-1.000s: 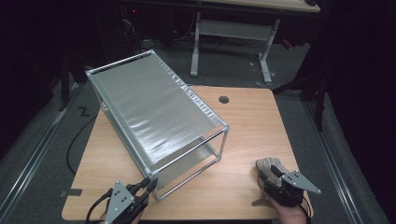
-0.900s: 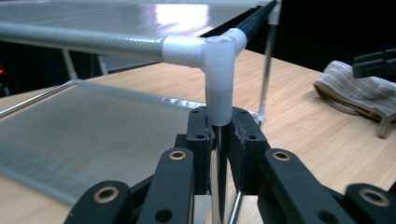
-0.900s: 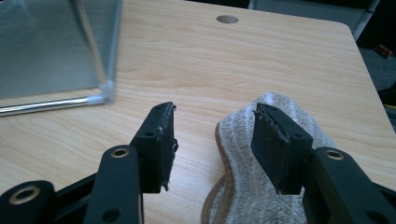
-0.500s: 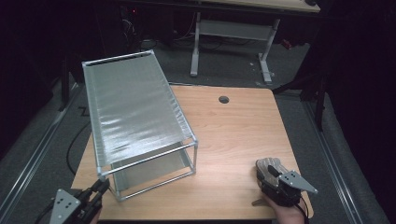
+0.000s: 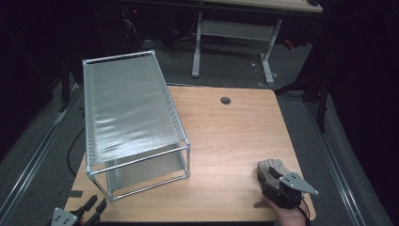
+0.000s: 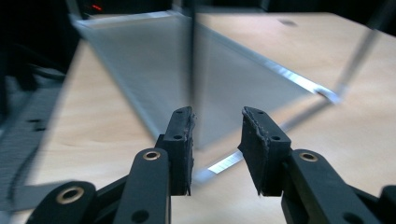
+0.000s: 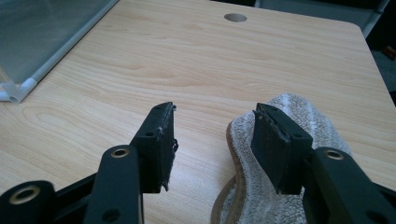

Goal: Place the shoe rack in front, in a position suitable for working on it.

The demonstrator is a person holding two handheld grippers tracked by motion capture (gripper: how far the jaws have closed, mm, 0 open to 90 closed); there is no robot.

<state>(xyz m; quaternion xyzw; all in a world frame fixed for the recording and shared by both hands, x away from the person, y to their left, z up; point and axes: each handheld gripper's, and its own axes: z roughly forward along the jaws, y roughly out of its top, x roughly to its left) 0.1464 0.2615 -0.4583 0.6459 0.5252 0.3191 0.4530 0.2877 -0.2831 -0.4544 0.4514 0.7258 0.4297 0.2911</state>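
Observation:
A metal shoe rack [image 5: 127, 108] with two mesh shelves stands on the left part of the wooden table [image 5: 235, 136]. My left gripper [image 5: 90, 210] is at the table's near left corner, just short of the rack's near corner post [image 5: 109, 186]. In the left gripper view its jaws [image 6: 217, 119] have just been opening and stand apart with nothing between them; the blurred rack [image 6: 154, 60] is right ahead. My right gripper [image 5: 275, 181] rests at the near right by a fuzzy grey slipper [image 5: 269, 167]. It [image 7: 212, 114] is open, with one jaw over the slipper [image 7: 308, 116].
A round cable hole [image 5: 225, 100] sits in the table's far middle, also seen as the hole [image 7: 235, 17]. Behind the table stands another desk's grey frame [image 5: 233, 30]. Dark floor with a cable [image 5: 70, 150] runs along the left edge. Bare wood lies between rack and slipper.
The rack's near end has swung left, drawn by the left gripper, which moved left and down to the table's corner. Its jaws have come off the corner post. The right gripper has kept still.

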